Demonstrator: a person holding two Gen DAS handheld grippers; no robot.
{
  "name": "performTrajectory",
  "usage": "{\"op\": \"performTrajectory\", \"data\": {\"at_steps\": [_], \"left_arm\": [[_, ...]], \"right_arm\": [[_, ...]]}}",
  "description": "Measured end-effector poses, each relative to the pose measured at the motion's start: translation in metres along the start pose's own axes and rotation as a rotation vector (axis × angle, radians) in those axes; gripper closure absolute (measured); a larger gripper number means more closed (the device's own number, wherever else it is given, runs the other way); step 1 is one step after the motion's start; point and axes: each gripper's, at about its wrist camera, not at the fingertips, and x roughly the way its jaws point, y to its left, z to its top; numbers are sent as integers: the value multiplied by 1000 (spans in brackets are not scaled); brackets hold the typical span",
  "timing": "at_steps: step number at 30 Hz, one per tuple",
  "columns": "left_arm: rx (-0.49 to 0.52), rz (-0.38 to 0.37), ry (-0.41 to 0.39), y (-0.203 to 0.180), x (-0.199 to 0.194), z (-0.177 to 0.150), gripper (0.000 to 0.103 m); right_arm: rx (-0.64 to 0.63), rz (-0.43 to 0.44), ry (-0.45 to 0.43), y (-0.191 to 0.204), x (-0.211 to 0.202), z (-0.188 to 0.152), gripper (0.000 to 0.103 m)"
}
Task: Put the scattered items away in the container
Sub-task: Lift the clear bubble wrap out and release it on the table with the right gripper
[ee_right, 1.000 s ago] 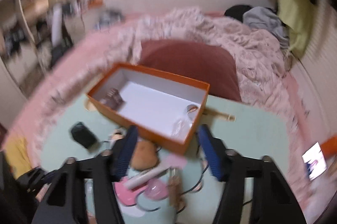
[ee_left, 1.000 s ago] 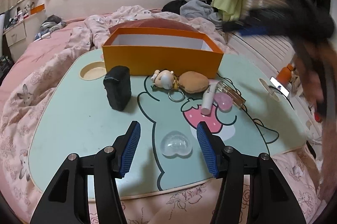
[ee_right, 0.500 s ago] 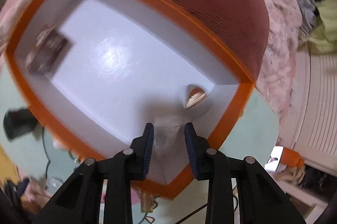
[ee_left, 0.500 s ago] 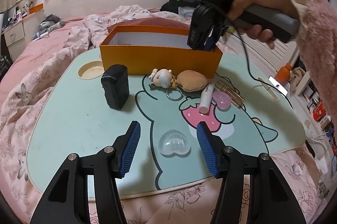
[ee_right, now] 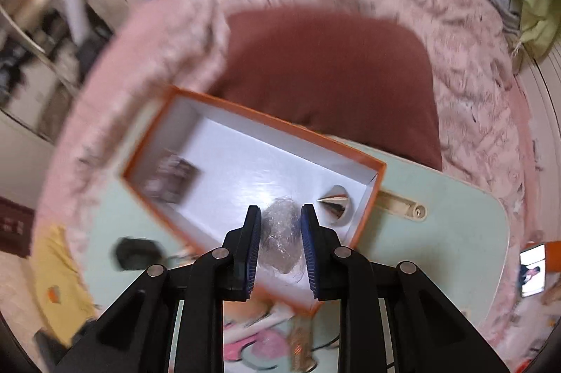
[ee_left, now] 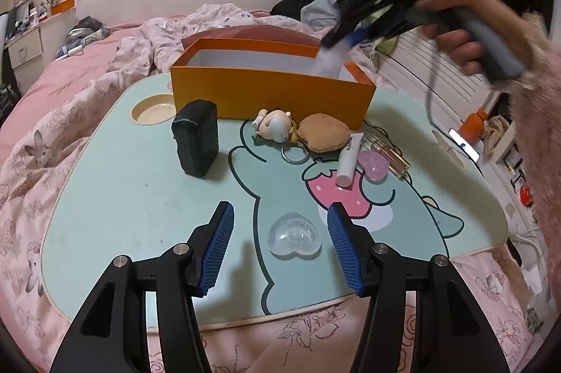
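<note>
The right gripper [ee_right: 280,246] pinches a crumpled clear plastic wad [ee_right: 282,241] above the right end of the orange box [ee_left: 270,92], which stands at the far edge of the mint lap table [ee_left: 140,197]. The left gripper [ee_left: 280,243] hangs open around a clear heart-shaped case [ee_left: 293,234] near the front edge. The white tube [ee_left: 349,159] bears print too small to read

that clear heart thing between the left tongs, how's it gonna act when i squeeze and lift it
The clear heart looks smooth and glossy, so it may slip between the left tongs pads. It lies flat on the table, so rolling seems unlikely. Its low, rounded lobes leave little side wall, so the pinch could ride up and pop it out.
</note>
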Motion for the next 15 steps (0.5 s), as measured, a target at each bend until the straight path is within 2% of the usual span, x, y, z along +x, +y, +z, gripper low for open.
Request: {"op": "performTrajectory", "data": {"at_steps": [3, 6, 12, 15], "left_arm": [[6, 1, 7, -2, 2, -1, 46], [9, 4, 11, -2, 2, -1, 46], [17, 12, 29, -4, 5, -1, 46], [23, 17, 35, -5, 6, -1, 46]], "right_arm": [[-42, 38, -82, 13, -33, -44, 81], [-59, 83, -86, 25, -35, -92, 81], [-10, 112, -52, 19, 0, -137, 80], [12, 103, -119, 17, -2, -148, 76]]}}
